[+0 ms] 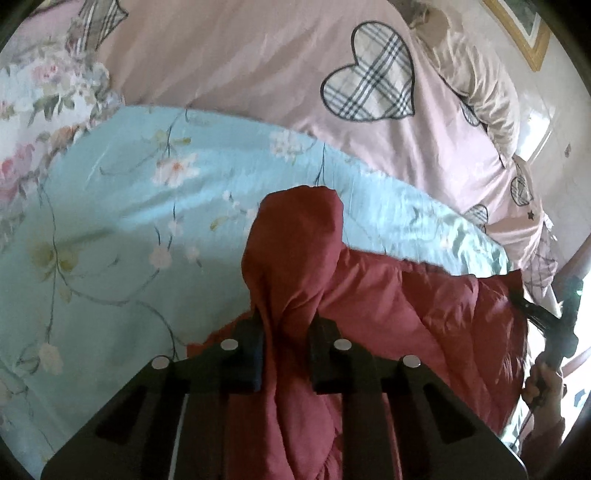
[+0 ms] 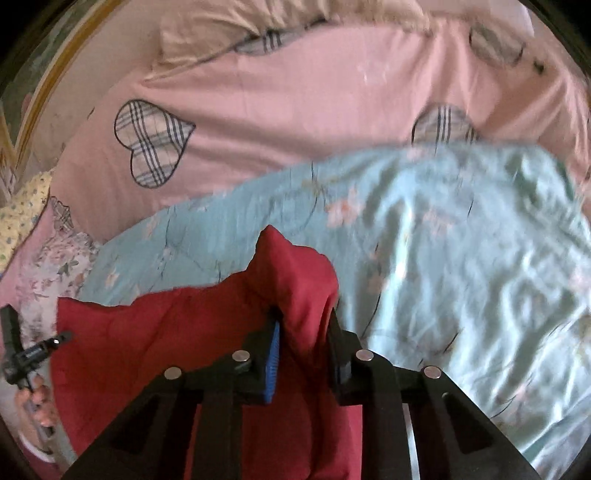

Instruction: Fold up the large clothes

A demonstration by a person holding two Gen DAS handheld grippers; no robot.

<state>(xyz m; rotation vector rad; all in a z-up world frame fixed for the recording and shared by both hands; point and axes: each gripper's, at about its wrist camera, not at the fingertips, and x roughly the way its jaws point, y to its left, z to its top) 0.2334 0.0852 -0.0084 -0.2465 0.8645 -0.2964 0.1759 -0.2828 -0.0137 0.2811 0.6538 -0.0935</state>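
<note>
A dark red padded garment (image 1: 388, 306) hangs between my two grippers above the bed. My left gripper (image 1: 286, 332) is shut on a bunched corner of it, which sticks up past the fingertips. The cloth stretches off to the right toward the other gripper (image 1: 554, 321). In the right wrist view my right gripper (image 2: 304, 328) is shut on another bunched corner of the red garment (image 2: 147, 332), which stretches left toward the left gripper (image 2: 22, 354).
A light blue floral quilt (image 1: 129, 206) (image 2: 461, 240) lies on the bed under the garment. Beyond it is a pink sheet with plaid hearts (image 1: 258, 66) (image 2: 295, 103) and a beige pillow (image 1: 476, 85). A framed picture (image 1: 524, 26) hangs on the wall.
</note>
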